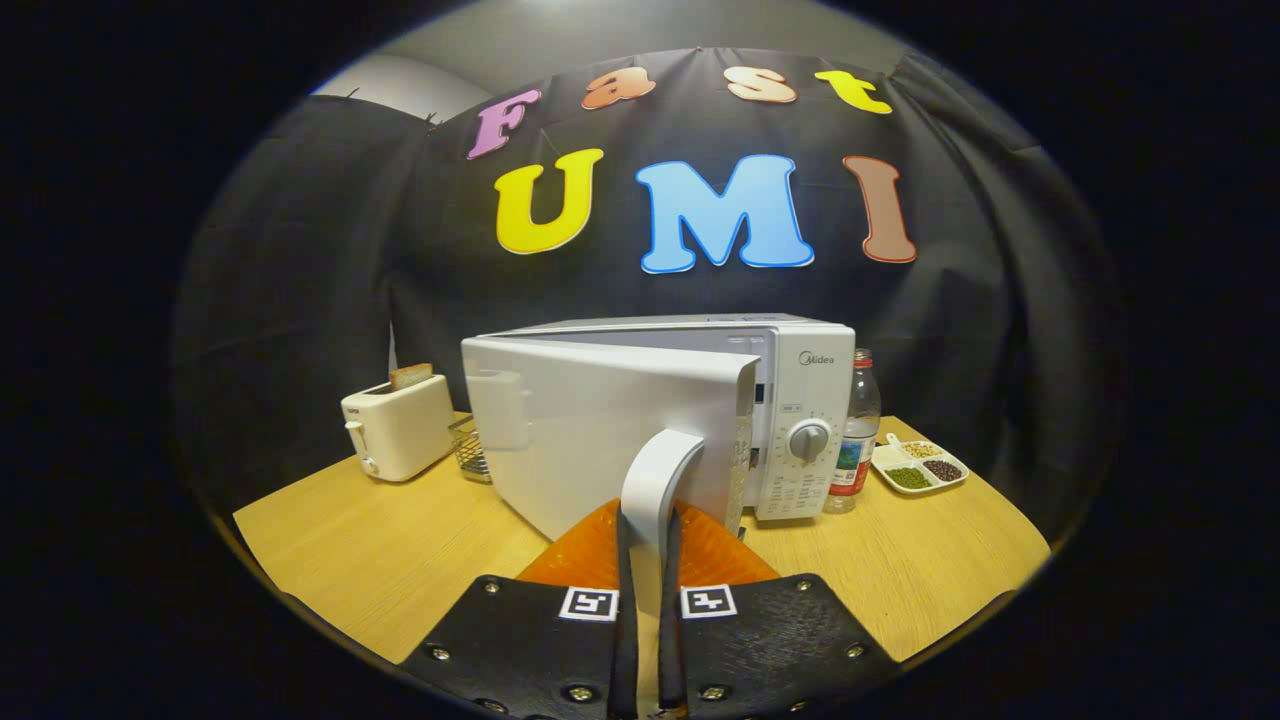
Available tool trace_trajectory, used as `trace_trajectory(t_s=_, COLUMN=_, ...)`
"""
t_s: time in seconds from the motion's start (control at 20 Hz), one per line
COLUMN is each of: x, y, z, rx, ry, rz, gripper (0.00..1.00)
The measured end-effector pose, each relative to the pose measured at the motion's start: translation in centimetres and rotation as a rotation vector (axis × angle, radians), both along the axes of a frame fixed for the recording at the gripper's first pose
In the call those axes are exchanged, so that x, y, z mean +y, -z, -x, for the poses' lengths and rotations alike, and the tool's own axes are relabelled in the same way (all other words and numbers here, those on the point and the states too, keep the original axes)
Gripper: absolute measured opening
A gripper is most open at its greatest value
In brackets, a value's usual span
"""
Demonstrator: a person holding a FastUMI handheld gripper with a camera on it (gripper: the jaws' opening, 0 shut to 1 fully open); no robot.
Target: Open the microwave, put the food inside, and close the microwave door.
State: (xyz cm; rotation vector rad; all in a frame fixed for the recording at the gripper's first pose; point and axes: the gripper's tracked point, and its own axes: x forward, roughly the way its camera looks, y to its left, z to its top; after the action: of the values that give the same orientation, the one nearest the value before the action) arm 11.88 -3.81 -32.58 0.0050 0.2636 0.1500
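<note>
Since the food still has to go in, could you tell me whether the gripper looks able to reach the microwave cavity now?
Probably not yet: the gripper is clamped on the door handle, and the half-open door covers the cavity.

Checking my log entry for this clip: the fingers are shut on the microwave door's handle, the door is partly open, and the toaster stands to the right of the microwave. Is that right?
One error: the toaster stands to the left of the microwave, not the right; the bottle is on the right. The gripper view shows the fingers shut on the handle, door partly open.

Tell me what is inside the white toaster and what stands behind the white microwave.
A brown slice of bread sticks up from the white toaster. The white microwave hides whatever is behind it; a clear plastic bottle stands beside it. The gripper jaws clamp the white door handle.
</note>
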Motion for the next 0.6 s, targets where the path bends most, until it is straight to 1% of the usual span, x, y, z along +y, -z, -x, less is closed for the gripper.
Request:
trace_trajectory(t_s=0.15, x=3.4, y=0.0, z=2.7, rx=0.021, ry=-0.038, rz=-0.036, gripper=0.08)
trace_trajectory(t_s=0.25, x=6.1, y=-0.1, z=4.5, rx=0.008, ry=-0.052, rz=-0.033, gripper=0.08)
trace_trajectory(t_s=0.4, x=10.3, y=-0.1, z=6.5, rx=-0.039, ry=-0.044, rz=-0.022, gripper=0.08)
trace_trajectory(t_s=0.6, x=16.1, y=0.2, z=8.2, rx=-0.082, ry=-0.028, rz=-0.008, gripper=0.08)
